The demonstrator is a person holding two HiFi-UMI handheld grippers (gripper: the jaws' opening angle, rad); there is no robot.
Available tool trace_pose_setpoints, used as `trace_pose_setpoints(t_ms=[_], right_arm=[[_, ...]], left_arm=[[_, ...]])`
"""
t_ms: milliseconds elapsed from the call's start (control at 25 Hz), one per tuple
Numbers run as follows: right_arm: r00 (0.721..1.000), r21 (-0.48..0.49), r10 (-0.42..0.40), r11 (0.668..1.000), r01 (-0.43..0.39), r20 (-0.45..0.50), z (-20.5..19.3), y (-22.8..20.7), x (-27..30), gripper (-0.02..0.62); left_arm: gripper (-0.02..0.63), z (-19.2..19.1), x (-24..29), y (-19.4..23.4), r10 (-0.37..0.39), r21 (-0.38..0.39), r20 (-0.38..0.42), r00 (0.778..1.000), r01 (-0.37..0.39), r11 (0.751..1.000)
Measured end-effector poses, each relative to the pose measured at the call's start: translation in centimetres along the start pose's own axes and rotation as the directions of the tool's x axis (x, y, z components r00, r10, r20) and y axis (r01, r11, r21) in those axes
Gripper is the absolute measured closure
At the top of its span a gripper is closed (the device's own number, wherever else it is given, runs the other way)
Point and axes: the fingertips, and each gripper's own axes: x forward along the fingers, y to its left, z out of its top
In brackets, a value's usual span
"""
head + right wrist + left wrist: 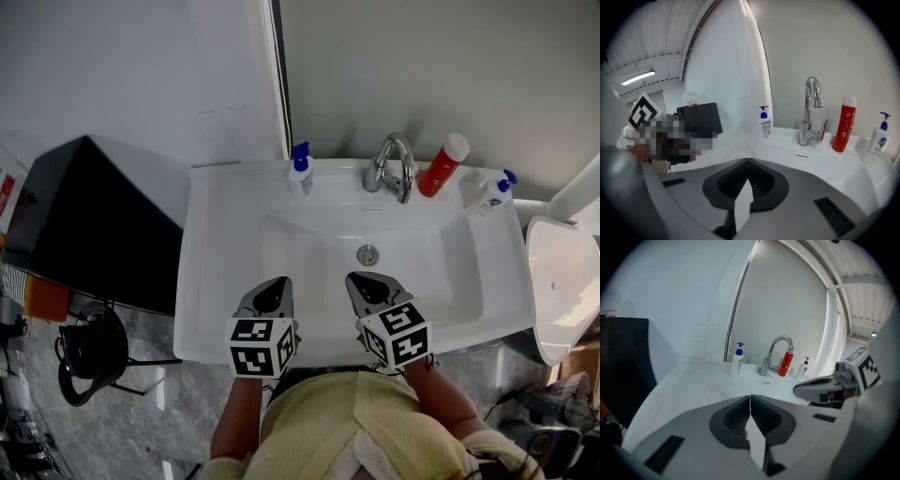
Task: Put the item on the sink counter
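Risk: left gripper [274, 286] and right gripper [367, 281] both clenched, empty; red bottle [442, 165] ahead of right topples if nudged.

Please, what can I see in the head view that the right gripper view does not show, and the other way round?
Only the head view: the basin's drain and the person's yellow top. Only the right gripper view: a ceiling lamp, and the right gripper seen along its jaws, shut on nothing. Both: the faucet, the red bottle, the left pump bottle and the right pump bottle on the sink counter.
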Motion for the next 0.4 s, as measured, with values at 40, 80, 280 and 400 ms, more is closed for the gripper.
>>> trace_pose_setpoints(t_ms=[40, 80, 280, 400], right_arm=[[1.0, 0.0, 0.0, 1.0, 0.0, 0.0, 0.01, -0.01, 0.02, 0.571], [1.0, -0.001, 0.001, 1.0, -0.001, 0.0, 0.02, -0.01, 0.04, 0.571], [1.0, -0.003, 0.003, 1.0, -0.003, -0.001, 0.02, 0.07, 0.12, 0.571], [1.0, -0.006, 0.006, 1.0, -0.006, -0.003, 0.04, 0.19, 0.16, 0.571]], left_arm=[[0.566, -0.01, 0.03, 0.0, 0.0, 0.0, -0.001, 1.0, 0.0, 1.0], [0.566, -0.03, 0.04, 0.02, 0.0, -0.001, -0.001, 1.0, 0.0, 1.0], [0.566, -0.14, 0.01, 0.19, 0.003, 0.003, -0.004, 1.0, -0.003, 1.0], [0.566, -0.16, -0.06, 0.33, 0.008, 0.009, -0.005, 1.0, -0.008, 1.0]])
